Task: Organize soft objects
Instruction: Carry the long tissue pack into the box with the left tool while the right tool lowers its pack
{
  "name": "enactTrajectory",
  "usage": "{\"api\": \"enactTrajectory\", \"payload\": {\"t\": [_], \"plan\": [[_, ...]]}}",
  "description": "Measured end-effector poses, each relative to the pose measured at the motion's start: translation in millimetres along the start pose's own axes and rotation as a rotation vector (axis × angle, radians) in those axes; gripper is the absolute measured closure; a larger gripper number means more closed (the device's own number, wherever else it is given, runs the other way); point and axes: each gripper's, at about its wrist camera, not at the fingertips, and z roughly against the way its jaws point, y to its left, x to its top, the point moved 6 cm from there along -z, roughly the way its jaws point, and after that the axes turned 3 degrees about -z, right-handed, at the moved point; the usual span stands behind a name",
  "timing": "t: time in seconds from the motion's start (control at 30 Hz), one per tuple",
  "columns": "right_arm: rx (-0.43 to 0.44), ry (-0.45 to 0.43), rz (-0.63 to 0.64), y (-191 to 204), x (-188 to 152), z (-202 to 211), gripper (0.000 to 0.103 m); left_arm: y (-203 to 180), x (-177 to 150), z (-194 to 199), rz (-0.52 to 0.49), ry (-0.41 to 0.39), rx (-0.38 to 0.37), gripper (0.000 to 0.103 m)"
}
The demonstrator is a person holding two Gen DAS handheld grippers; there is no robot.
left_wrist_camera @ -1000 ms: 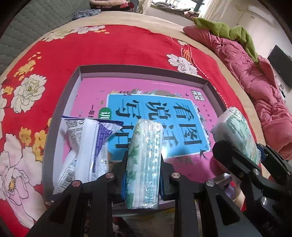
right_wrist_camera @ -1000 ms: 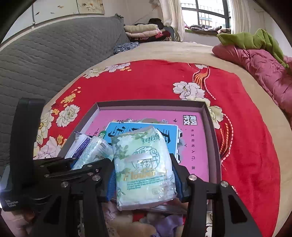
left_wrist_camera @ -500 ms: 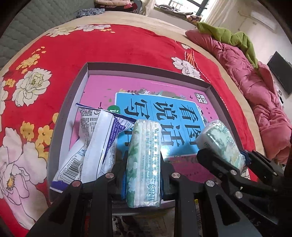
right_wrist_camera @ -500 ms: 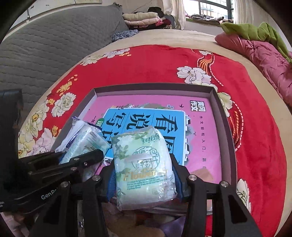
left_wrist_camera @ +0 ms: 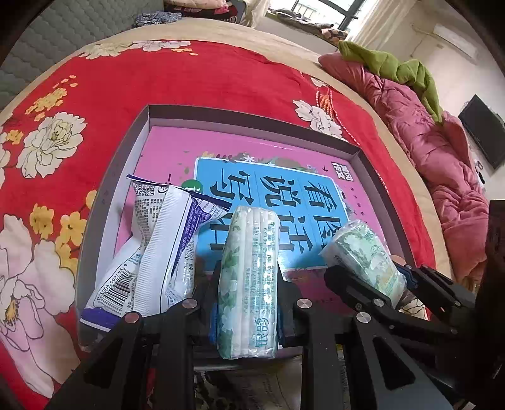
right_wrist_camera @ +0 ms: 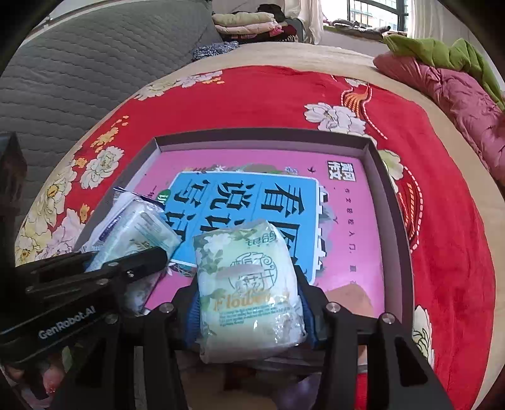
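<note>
My left gripper [left_wrist_camera: 247,284] is shut on a green-and-white tissue pack [left_wrist_camera: 249,284], held edge-up over the near edge of a shallow grey box [left_wrist_camera: 252,115] lined with a pink and blue sheet. My right gripper [right_wrist_camera: 249,299] is shut on a second tissue pack [right_wrist_camera: 249,290], held flat-face-up over the box's near edge; this pack also shows in the left wrist view [left_wrist_camera: 363,255]. The left gripper and its pack show in the right wrist view [right_wrist_camera: 132,233]. A white and purple snack wrapper [left_wrist_camera: 151,252] lies in the box's near left corner.
The box sits on a red floral bedspread [left_wrist_camera: 189,69]. A pink quilt [left_wrist_camera: 442,151] and green cloth [left_wrist_camera: 397,66] lie at the right. A grey padded headboard [right_wrist_camera: 94,63] and folded clothes [right_wrist_camera: 249,22] are at the back.
Both grippers have moved forward over the box's near edge with their packs. The two grippers have come closer together.
</note>
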Motion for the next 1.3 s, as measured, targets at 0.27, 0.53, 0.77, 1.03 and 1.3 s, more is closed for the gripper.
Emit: {"api": "enactTrajectory", "payload": {"t": [0.27,0.53,0.77,1.03,1.3], "plan": [[-0.046,-0.021,0.017,-10,1,2,0.053,-5,-2,1,-0.015,-0.004,0.008,0.077],[-0.026,-0.028,0.054,6,3,1,0.052,-6,2,4,-0.017,-0.024,0.009,0.078],[-0.046,-0.003,0.067,9,1,-5,0.052,0,1,3,-0.019,-0.017,0.025,0.077],[-0.118,-0.005,0.087,2,5,-5,0.051,2,0,2,-0.019,-0.017,0.022,0.074],[-0.1,0.004,0.113,8,1,-8,0.05,0,2,2,-0.025,-0.025,0.021,0.068]]}}
